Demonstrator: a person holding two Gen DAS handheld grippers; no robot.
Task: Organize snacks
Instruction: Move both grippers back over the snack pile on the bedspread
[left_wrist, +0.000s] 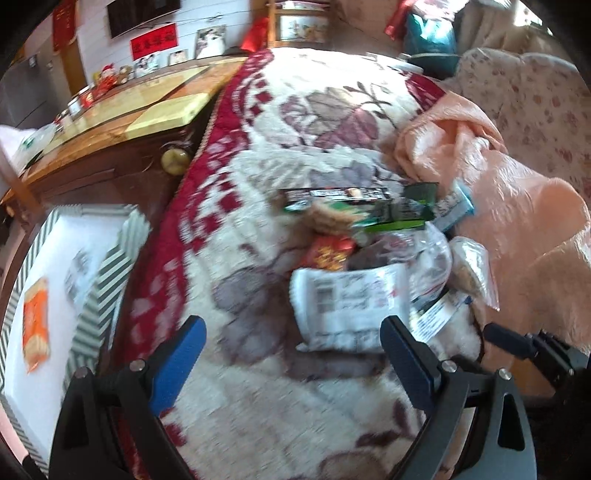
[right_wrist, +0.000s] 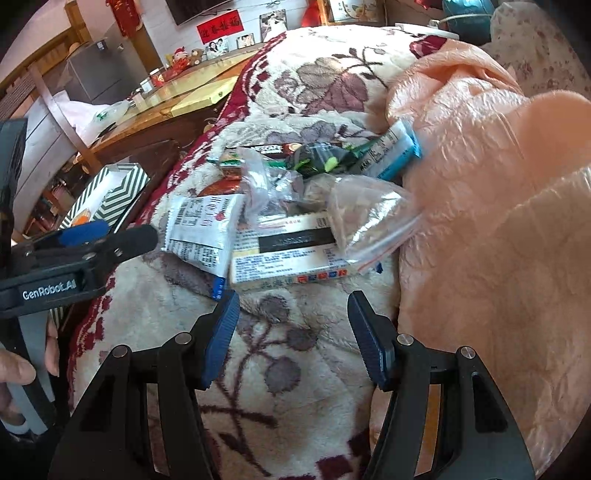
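A heap of snacks lies on the floral blanket (left_wrist: 295, 122). It holds a white printed packet (left_wrist: 347, 306) (right_wrist: 203, 229), a white and yellow box (right_wrist: 288, 254), a clear zip bag (right_wrist: 369, 214), green wrappers (right_wrist: 325, 158), a dark coffee box (right_wrist: 269, 149), a red packet (left_wrist: 328, 253) and a blue-white packet (right_wrist: 395, 155). My left gripper (left_wrist: 293, 325) hovers open just short of the white packet. My right gripper (right_wrist: 293, 299) is open over bare blanket in front of the box. A green-striped box (left_wrist: 110, 266) at the left holds an orange packet (left_wrist: 37, 325).
A peach quilt (right_wrist: 480, 184) is bunched up right of the heap. A wooden table (left_wrist: 110, 114) with small items stands beyond the striped box. A person's hand (right_wrist: 14, 369) holds the left gripper's handle (right_wrist: 48, 291).
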